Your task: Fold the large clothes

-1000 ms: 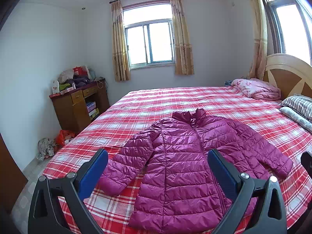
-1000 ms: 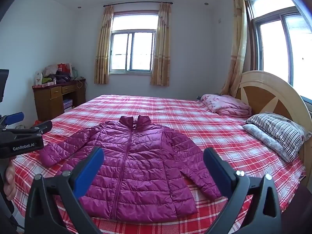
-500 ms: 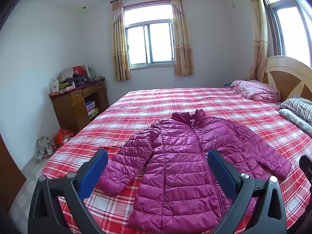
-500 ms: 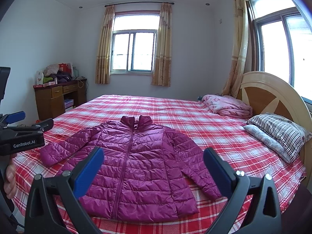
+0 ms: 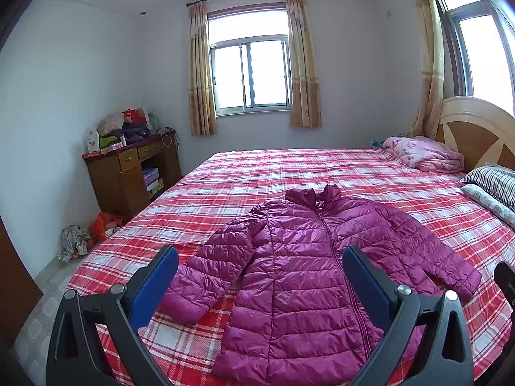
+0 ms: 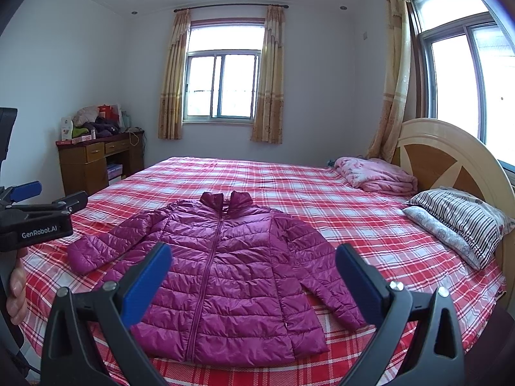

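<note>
A magenta quilted puffer jacket [image 5: 309,276] lies flat, front up and zipped, on the red plaid bed [image 5: 289,173], collar toward the far window, both sleeves spread out. It also shows in the right wrist view [image 6: 222,276]. My left gripper [image 5: 257,283] is open and empty, held above the jacket's near hem and left sleeve. My right gripper [image 6: 254,280] is open and empty, held above the jacket's near hem. The left gripper also shows from the side at the left edge of the right wrist view [image 6: 29,206].
A folded pink blanket [image 6: 376,177] and striped pillows [image 6: 460,218] lie by the wooden headboard [image 6: 447,157] on the right. A cluttered wooden desk [image 5: 128,173] stands against the left wall, with bags [image 5: 87,231] on the floor beside it.
Both views have drifted slightly; the jacket sits a little higher in the frames. The jacket has not moved and both grippers stay open.
</note>
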Action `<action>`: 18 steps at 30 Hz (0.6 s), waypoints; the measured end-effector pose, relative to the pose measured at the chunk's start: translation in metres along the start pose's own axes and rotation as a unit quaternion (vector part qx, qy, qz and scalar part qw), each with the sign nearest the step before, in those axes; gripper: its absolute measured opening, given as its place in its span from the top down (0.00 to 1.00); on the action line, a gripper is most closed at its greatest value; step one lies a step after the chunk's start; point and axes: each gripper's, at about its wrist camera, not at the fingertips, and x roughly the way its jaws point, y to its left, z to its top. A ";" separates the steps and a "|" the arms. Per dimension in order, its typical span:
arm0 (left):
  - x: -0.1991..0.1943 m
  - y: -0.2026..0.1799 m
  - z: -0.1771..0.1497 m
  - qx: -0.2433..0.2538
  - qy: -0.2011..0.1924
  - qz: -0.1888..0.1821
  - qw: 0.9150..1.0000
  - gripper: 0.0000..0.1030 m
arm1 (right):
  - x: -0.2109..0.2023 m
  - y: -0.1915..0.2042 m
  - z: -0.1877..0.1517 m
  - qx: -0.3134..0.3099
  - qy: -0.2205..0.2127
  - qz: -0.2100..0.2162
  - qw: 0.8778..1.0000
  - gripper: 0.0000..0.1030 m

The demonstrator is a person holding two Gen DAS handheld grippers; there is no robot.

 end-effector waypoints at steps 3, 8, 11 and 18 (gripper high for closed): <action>0.000 0.000 0.000 -0.001 0.000 0.000 1.000 0.01 | 0.000 0.000 0.000 0.000 0.000 0.000 1.000 0.00; 0.000 0.000 0.000 0.000 0.000 0.001 1.000 0.01 | -0.001 0.002 0.000 0.000 0.000 0.000 1.000 0.00; -0.001 0.000 0.000 -0.001 -0.001 0.000 1.000 0.01 | -0.001 0.002 0.000 -0.001 -0.001 0.000 1.000 0.00; -0.001 0.001 0.000 -0.001 -0.001 0.001 1.000 0.01 | 0.001 0.008 0.002 -0.003 0.002 0.003 1.000 0.00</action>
